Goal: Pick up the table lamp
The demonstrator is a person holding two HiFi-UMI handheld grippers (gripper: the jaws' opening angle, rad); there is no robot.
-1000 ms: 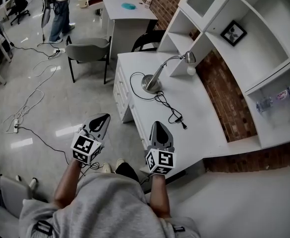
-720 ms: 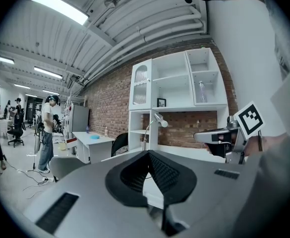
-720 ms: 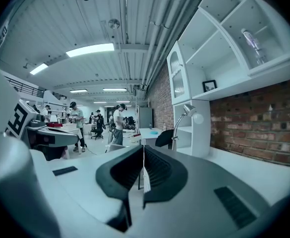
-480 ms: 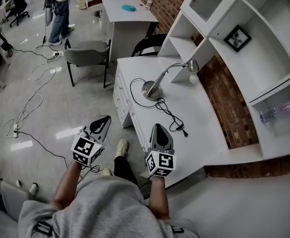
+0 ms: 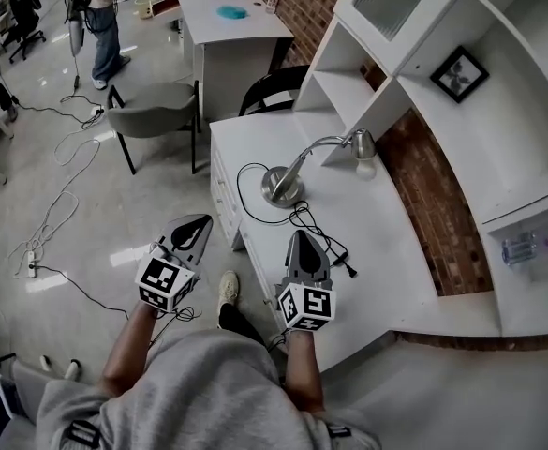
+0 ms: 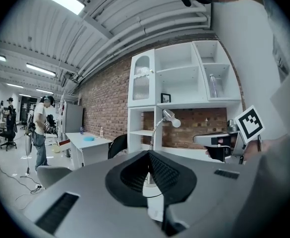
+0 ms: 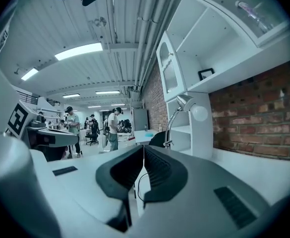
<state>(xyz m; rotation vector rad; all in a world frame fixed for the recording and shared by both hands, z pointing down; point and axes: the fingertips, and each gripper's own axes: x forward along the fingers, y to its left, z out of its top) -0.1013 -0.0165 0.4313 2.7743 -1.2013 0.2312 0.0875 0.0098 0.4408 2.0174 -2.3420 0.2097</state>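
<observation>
— Silver metal is seen all through the table lamp (image 5: 288, 177): a round base (image 5: 280, 187), a thin neck and a small head (image 5: 362, 144). How is it expected to handle?
— It is judged stiff, and light above, with most of the weight in the base. The smooth tube is likely to be slippery, and the white bulb (image 5: 365, 165) under the head should be treated as fragile.
— Where is it stood?
— On the white desk (image 5: 386, 251), near the drawer-side edge and toward the far end, with the head reached out toward the shelf unit (image 5: 344, 59) at the back edge. A black cord (image 5: 309, 221) is looped beside the base and laid along the desk toward the near end, so some drag is to be allowed for.
— And the tools?
— Both are seen with jaws together and nothing between them. The left gripper (image 5: 197, 225) is held off the desk, over the floor. The right gripper (image 5: 302, 238) is held over the near part of the drawer-side edge. Both are well apart from the lamp.
— Where should hold be taken?
— The straight lower neck, just above the base, is judged best, since the weight would be kept close under the pads. The jaws would have to be parted first, and the head and bulb are better left untouched
</observation>
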